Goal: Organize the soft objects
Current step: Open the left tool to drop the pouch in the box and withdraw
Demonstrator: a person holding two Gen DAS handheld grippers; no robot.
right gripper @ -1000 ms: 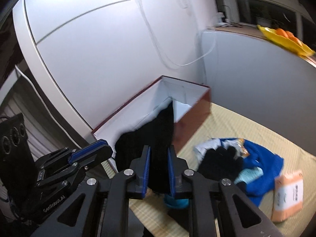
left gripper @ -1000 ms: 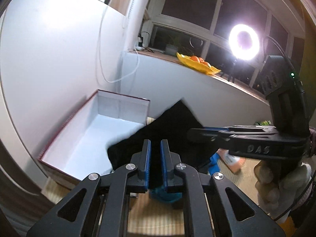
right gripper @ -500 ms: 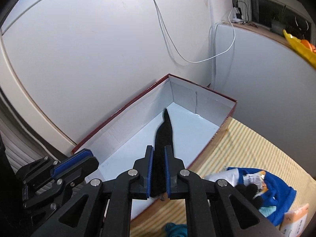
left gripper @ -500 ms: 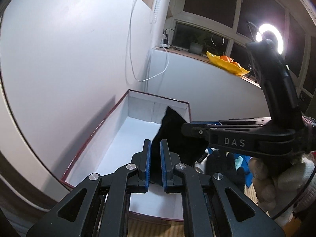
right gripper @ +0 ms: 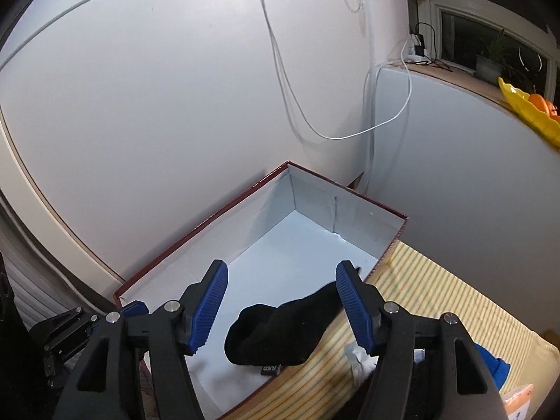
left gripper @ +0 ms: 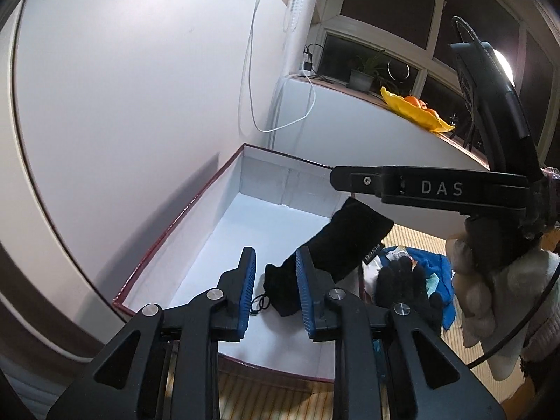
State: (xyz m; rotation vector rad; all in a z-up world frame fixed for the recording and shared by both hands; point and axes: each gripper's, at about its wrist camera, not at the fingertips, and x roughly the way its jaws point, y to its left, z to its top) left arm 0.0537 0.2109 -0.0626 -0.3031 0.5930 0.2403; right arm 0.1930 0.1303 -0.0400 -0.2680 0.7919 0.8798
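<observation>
Two grippers hang over a white-lined box (right gripper: 266, 224) on a striped mat (right gripper: 420, 301). A black sock (right gripper: 280, 325) lies half inside, draped over the box's right rim (its label facing out). The right gripper (right gripper: 283, 301), jaws just opened wide, stands above it without touching. The left gripper (left gripper: 274, 290), jaws just parted slightly, frames the sock's toe end; contact there is unclear. A black glove (left gripper: 406, 290) lies on blue cloth (left gripper: 434, 266) nearby.
</observation>
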